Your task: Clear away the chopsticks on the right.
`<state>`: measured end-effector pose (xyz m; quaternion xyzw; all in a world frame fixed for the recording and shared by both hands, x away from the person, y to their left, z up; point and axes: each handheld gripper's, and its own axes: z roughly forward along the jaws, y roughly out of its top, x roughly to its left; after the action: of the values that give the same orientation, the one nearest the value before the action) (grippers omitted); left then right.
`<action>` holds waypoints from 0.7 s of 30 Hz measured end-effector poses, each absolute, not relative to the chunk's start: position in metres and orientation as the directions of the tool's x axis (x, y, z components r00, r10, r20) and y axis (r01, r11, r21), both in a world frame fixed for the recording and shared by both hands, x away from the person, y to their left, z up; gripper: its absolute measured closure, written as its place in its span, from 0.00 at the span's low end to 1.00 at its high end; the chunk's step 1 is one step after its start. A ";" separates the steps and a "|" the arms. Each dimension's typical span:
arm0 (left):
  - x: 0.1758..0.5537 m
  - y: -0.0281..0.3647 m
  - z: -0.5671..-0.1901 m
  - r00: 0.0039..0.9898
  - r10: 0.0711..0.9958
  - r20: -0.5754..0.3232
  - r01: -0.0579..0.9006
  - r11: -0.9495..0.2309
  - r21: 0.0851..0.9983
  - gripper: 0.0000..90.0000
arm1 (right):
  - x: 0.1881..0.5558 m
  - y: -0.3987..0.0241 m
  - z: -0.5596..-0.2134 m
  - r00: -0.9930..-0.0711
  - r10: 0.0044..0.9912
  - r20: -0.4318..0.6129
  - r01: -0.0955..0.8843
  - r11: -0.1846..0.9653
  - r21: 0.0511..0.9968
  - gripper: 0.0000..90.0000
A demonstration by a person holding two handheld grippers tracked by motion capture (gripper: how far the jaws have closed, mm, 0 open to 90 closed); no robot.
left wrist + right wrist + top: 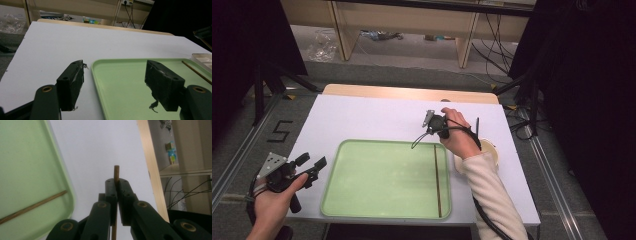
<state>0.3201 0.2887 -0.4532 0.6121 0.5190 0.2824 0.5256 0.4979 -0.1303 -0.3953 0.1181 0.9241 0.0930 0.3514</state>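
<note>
Wooden chopstick (116, 173) clenched in the right gripper (116, 182) above the white table (372, 120) — left gripper (112, 82) released, level beside the green tray (387, 175).

light: even overhead | edges: dark | focus: soft (slight blur)

Right gripper (116, 185) jaws hide most of the held chopstick (116, 173); its lower end runs off frame. Hand (460, 137) covers part of the white bowl (492, 152). Tray (100, 75) is cut at the edge.

Glossy green plastic tray (362, 200), thin wooden stick (116, 173), matt white tabletop (372, 117)
</note>
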 end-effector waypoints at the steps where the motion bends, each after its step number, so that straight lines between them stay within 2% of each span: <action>1: 0.320 0.289 -0.453 0.302 0.932 -0.198 0.338 0.090 0.937 0.35 | 0.498 -0.130 -0.394 -0.727 0.287 -0.623 0.152 0.953 0.261 0.98; 4: 0.320 0.289 -0.453 0.302 0.932 -0.198 0.338 0.090 0.937 0.35 | 0.498 -0.131 -0.388 -0.719 0.272 -0.639 0.119 0.955 0.272 0.98; 6: 0.320 0.289 -0.453 0.303 0.932 -0.198 0.338 0.089 0.937 0.35 | 0.495 -0.130 -0.383 -0.702 0.302 -0.646 0.126 0.944 0.305 0.98; 7: 0.320 0.289 -0.453 0.302 0.932 -0.198 0.339 0.089 0.937 0.35 | 0.492 -0.130 -0.382 -0.701 0.349 -0.622 0.167 0.928 0.332 0.98; 10: 0.320 0.289 -0.453 0.301 0.932 -0.200 0.339 0.092 0.936 0.35 | 0.489 -0.130 -0.374 -0.675 0.358 -0.645 0.146 0.922 0.359 0.98; 17: 0.320 0.289 -0.453 0.301 0.932 -0.203 0.341 0.094 0.935 0.35 | 0.483 -0.133 -0.356 -0.622 0.466 -0.629 0.119 0.851 0.512 0.98; 21: 0.320 0.289 -0.453 0.302 0.932 -0.198 0.338 0.089 0.937 0.35 | 0.479 -0.138 -0.343 -0.609 0.550 -0.572 0.109 0.772 0.626 0.98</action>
<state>0.3201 0.2889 -0.4532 0.6126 0.5185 0.2827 0.5253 0.4789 -0.1381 -0.3433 0.1931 0.8531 0.2771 0.3977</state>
